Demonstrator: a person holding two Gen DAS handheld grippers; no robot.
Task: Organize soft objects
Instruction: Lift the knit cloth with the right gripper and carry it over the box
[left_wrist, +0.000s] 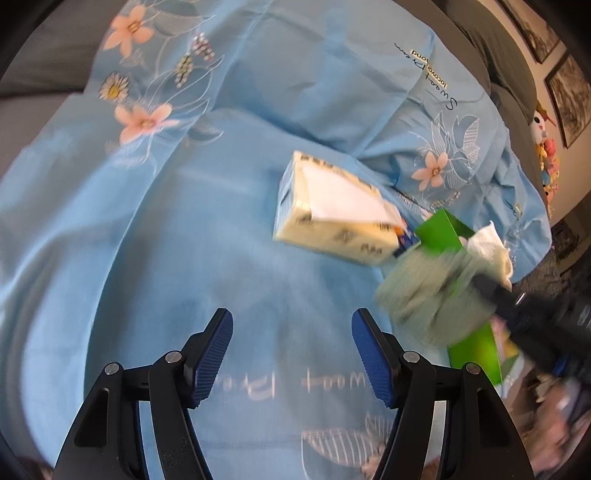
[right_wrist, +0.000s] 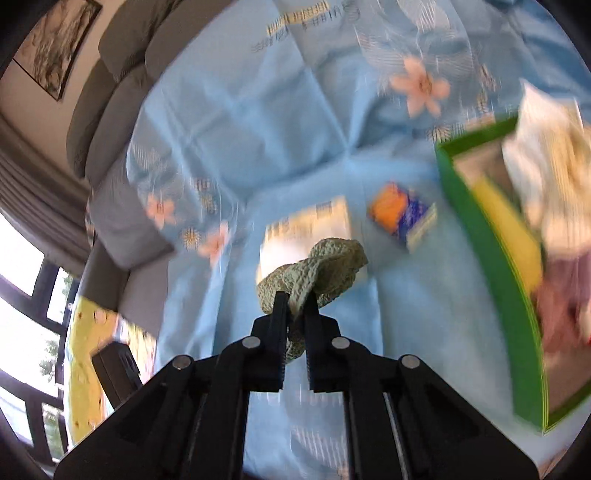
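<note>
firmly pinched green cloth (right_wrist: 314, 273) in right gripper (right_wrist: 295, 306)

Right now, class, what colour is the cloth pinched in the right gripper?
Pale green cloth, seen best in the right wrist view.

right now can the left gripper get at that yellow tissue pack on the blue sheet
Probably yes. The left gripper is open and empty, and only bare blue sheet lies between it and the tissue pack. The right gripper, holding a green cloth, is off to the side.
</note>
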